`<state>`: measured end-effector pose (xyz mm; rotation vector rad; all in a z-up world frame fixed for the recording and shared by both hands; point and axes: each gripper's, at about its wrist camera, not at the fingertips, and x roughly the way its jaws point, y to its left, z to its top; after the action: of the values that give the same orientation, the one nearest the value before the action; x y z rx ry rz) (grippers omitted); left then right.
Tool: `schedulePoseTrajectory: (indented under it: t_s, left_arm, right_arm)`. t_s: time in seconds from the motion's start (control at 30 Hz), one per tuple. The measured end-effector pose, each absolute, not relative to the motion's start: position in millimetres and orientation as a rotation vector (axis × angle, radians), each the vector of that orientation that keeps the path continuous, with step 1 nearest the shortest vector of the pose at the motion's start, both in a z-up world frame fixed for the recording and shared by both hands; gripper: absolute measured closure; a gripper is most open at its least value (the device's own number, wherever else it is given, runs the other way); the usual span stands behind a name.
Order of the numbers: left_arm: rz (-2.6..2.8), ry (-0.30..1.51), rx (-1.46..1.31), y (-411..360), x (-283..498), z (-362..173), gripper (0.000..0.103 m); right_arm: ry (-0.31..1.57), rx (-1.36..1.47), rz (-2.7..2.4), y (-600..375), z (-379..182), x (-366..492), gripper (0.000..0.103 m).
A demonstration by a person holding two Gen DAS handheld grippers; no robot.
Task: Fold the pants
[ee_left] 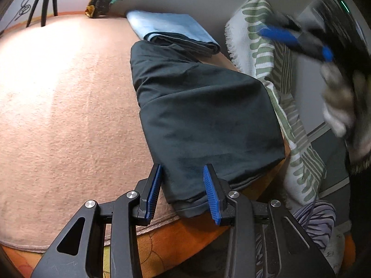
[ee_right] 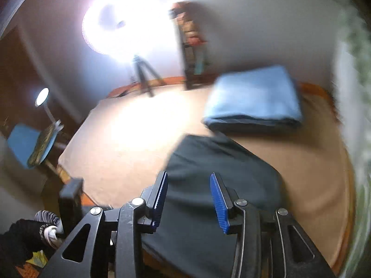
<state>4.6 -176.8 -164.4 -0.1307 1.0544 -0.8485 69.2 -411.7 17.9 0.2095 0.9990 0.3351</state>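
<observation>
The dark pants (ee_left: 204, 120) lie folded flat on the pinkish-brown bed cover (ee_left: 65, 115), and show blurred in the right wrist view (ee_right: 222, 176). My left gripper (ee_left: 183, 193) is open, its blue-padded fingers either side of the pants' near edge, holding nothing. My right gripper (ee_right: 189, 200) is open and empty above the pants. It also shows in the left wrist view (ee_left: 299, 41), blurred, raised at the upper right.
A folded light-blue garment on a dark one (ee_left: 176, 31) lies beyond the pants, also in the right wrist view (ee_right: 255, 97). A green-striped white cloth (ee_left: 273, 69) hangs at the right. A ring light on a tripod (ee_right: 129, 23) stands at the far edge.
</observation>
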Motion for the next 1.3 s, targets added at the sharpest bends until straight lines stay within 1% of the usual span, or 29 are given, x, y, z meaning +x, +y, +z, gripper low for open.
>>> schedulePoseTrajectory:
  t_s: [0.03,0.07,0.1,0.17,0.23,0.33,0.37,0.43,0.5,0.57,0.63,0.8,0.83,0.9,0.93,1.03,1.2,1.3]
  left_arm:
    - [-0.850,1.055,-0.135,-176.1,4.3,-165.5,0.068]
    - [-0.851,1.056,-0.143,-175.3,4.5,-166.6,0.068]
    - [-0.853,1.056,-0.153,-174.4,4.9,-167.7,0.068]
    - [-0.859,1.057,-0.155,-173.9,5.3,-168.7,0.068]
    - [-0.867,1.052,-0.150,-174.2,5.6,-169.2,0.069]
    - [-0.877,1.046,-0.137,-175.7,5.8,-168.5,0.075]
    - [-0.878,1.047,-0.137,-176.8,6.8,-168.4,0.076]
    - [-0.883,1.049,-0.138,-177.4,7.8,-168.5,0.079]
    - [-0.887,1.047,-0.130,-176.7,6.8,-167.9,0.080]
    - [-0.891,1.043,-0.119,-177.6,6.5,-168.3,0.082]
    - [-0.894,1.040,-0.110,-178.1,6.6,-168.5,0.083]
    - [-0.897,1.035,-0.094,-178.1,7.2,-168.4,0.084]
    - [-0.897,1.032,-0.090,-178.0,6.9,-168.3,0.084]
    - [-0.897,1.027,-0.082,-178.3,6.4,-167.9,0.085]
    - [-0.896,1.025,-0.079,-178.4,6.4,-167.8,0.086]
    - [-0.893,1.019,-0.078,-178.1,4.8,-166.9,0.092]
    - [-0.888,0.989,-0.055,-175.2,-9.7,-165.1,0.094]
    - [-0.884,1.003,-0.077,-169.8,-12.0,-166.8,0.093]
  right_arm:
    - [1.015,0.147,0.372,-390.7,9.8,103.5,0.063]
    - [1.015,0.147,0.372,-390.7,9.8,103.5,0.063]
    - [1.039,0.110,0.396,-373.7,-4.2,132.6,0.063]
    - [1.058,0.108,0.413,-366.7,-11.6,145.6,0.063]
    - [1.102,0.093,0.442,-352.1,-30.5,172.0,0.063]
    - [1.193,0.012,0.440,-332.4,-75.0,211.8,0.063]
    - [1.193,0.012,0.440,-332.4,-75.0,211.8,0.062]
    - [1.245,0.008,0.441,-327.3,-101.4,233.3,0.062]
    - [1.257,0.004,0.445,-326.4,-108.0,238.7,0.062]
    - [1.274,-0.034,0.432,-325.0,-119.8,250.1,0.054]
    - [1.277,-0.038,0.432,-325.2,-121.6,253.1,0.052]
    - [1.310,-0.070,0.471,-323.0,-131.4,257.0,0.051]
    - [1.319,-0.081,0.487,-319.6,-133.0,256.9,0.052]
    - [1.323,-0.105,0.507,-316.0,-135.4,253.3,0.067]
    - [1.316,-0.110,0.507,-313.8,-136.1,250.0,0.077]
    - [1.278,-0.117,0.475,-311.9,-131.2,243.5,0.099]
    - [1.238,-0.136,0.390,-310.1,-125.9,241.9,0.103]
    - [1.251,-0.146,0.359,-309.5,-136.7,244.8,0.103]
